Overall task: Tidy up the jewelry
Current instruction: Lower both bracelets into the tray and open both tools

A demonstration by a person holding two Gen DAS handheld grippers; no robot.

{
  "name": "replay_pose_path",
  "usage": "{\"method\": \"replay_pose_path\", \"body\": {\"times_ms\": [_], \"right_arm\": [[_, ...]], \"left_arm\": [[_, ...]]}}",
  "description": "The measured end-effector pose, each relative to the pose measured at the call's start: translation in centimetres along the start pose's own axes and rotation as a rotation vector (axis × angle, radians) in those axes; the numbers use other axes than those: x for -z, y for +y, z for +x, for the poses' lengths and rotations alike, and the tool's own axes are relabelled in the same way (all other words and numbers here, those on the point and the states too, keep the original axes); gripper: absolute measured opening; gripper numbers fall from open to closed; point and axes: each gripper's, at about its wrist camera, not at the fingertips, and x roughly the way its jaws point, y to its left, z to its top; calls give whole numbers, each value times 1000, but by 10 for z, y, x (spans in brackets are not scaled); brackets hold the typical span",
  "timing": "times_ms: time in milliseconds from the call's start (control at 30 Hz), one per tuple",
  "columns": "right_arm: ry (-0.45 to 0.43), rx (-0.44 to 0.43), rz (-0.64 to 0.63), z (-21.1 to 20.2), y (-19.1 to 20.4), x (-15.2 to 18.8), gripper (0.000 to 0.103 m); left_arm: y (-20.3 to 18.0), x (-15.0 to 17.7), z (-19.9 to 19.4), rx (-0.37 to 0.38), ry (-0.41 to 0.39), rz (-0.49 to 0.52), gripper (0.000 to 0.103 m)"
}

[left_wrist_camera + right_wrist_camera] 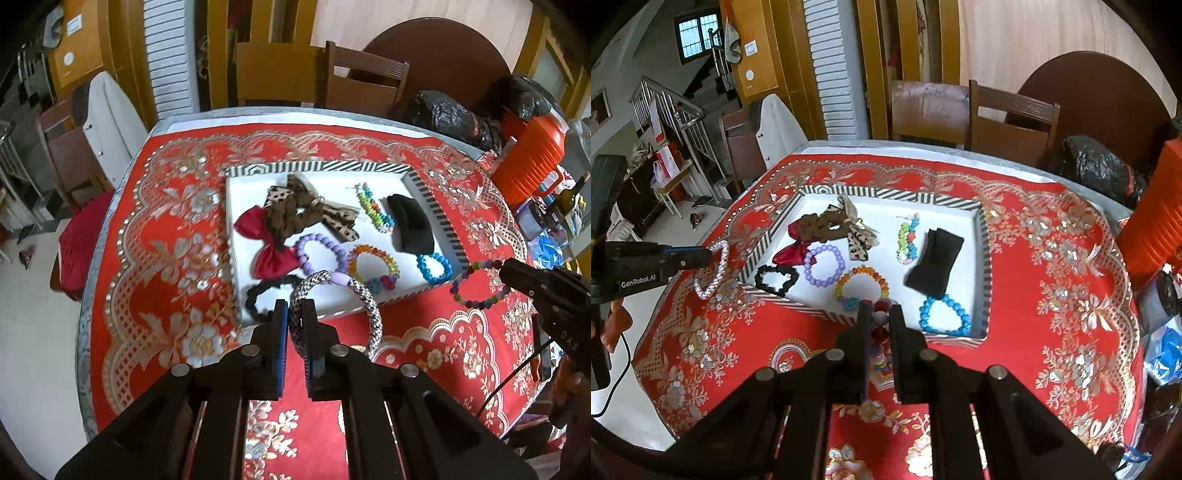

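A: What does the left tool [294, 310] have?

B: It is clamped on a silver-and-black braided bangle [364, 302] with a lilac bead, hanging above the near edge of the striped tray [317, 166].

A: And the right tool [880, 314]?

B: Its jaws are closed on a bracelet of mixed coloured beads [476, 284], red, white and purple among them, held over the red patterned cloth [155, 236] on the table, just outside the tray.

A: What lies in the tray?

B: A red bow [266, 240], a leopard-print bow [314, 214], a black scrunchie [775, 278], a purple bead bracelet [824, 266], an orange-and-yellow one [864, 282], a blue one [943, 315], a pastel one [908, 238] and a black pouch [936, 264].
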Motion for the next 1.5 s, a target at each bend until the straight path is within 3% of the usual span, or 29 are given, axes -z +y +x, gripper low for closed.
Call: {"method": "replay_pose_path", "body": {"times_ms": [333,700,1133,1500], "right_arm": [[-6,13,-22,6,-7,-24,9],[38,-17,-20,39,-7,-36,9],[121,-170,23,99,13,-41,9],[224,-112,151,136,-39,-14,9]], "left_arm": [[-15,-20,18,-17,-1,36,0],[-13,-58,50,24,30,10,0],[-33,-122,119,48,96,18,0],[-51,-157,186,46,157,26,0]]}}
